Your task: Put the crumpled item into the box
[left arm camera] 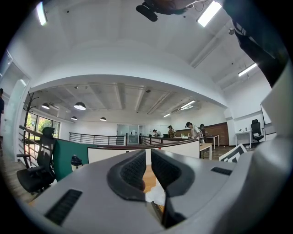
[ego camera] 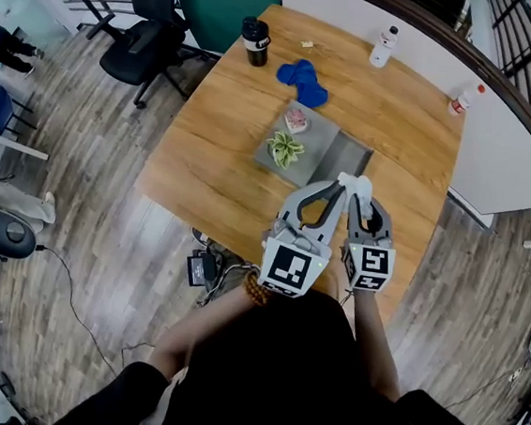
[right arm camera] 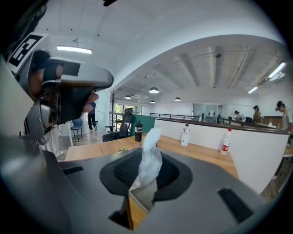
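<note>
Above the near edge of the bench [ego camera: 206, 153], toward its near right corner, the crumpled item [right arm camera: 150, 155] is seen pinched upright in the right hand-held gripper [ego camera: 361, 206]. The jaws are closed on the item's lower end, and a pale, wrinkled plume stands free above them. Just beside it, the left hand-held gripper [left arm camera: 147, 167] is held level, its jaws drawn almost together with nothing caught between the pads. Its tips are shown close to the white wad, though contact cannot be confirmed.

At the middle of the bench what appears to be a grey box [ego camera: 339, 160] is laid open. A small plant [ego camera: 285, 148] and a pink object [ego camera: 297, 119] are seen on the half toward the bench's left edge, and the other half is bare. Toward the far edge a blue cloth [ego camera: 303, 79] and a black cup [ego camera: 256, 43] are set. A white bottle [ego camera: 385, 46] and a red-capped bottle [ego camera: 460, 100] are stood along the far right edge.

The item is judged to be thin tissue or film: very light, soft, easily squashed and hard to damage. It may cling to a pad or drift once let go. A pinch low on the bunched part, as pictured, is thought secure enough, and a release low inside the bare half of the box would be advised.
</note>
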The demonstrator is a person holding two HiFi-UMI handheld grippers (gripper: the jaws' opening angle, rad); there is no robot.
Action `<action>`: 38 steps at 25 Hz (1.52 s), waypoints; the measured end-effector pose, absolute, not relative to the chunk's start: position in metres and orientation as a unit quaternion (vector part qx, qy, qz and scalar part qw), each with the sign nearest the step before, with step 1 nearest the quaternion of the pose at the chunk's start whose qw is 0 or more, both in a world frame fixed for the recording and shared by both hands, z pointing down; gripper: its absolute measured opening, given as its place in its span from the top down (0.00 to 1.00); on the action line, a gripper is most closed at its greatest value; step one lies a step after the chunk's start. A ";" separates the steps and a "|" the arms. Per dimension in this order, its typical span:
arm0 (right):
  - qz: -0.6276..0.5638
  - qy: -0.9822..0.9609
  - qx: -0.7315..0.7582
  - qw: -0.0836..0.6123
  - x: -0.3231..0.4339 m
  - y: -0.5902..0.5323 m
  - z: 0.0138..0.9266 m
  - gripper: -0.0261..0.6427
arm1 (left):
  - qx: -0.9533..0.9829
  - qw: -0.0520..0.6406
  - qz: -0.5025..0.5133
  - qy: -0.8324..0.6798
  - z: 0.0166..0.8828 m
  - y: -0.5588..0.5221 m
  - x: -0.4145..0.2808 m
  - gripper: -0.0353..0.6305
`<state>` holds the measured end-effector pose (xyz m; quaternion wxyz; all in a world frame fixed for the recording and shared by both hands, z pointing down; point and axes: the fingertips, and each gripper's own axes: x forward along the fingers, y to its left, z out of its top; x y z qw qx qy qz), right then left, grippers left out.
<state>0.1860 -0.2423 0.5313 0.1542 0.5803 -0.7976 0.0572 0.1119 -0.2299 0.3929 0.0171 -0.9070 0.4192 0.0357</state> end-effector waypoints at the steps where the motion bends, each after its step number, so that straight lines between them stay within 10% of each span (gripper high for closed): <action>1: 0.058 -0.796 0.581 0.158 0.187 -0.243 0.536 0.85 | -0.908 0.021 0.039 0.417 0.392 -0.230 0.113 0.87; 38: 0.072 -0.813 0.527 0.236 0.169 -0.248 0.627 0.85 | -0.909 -0.008 0.030 0.417 0.409 -0.223 0.107 0.87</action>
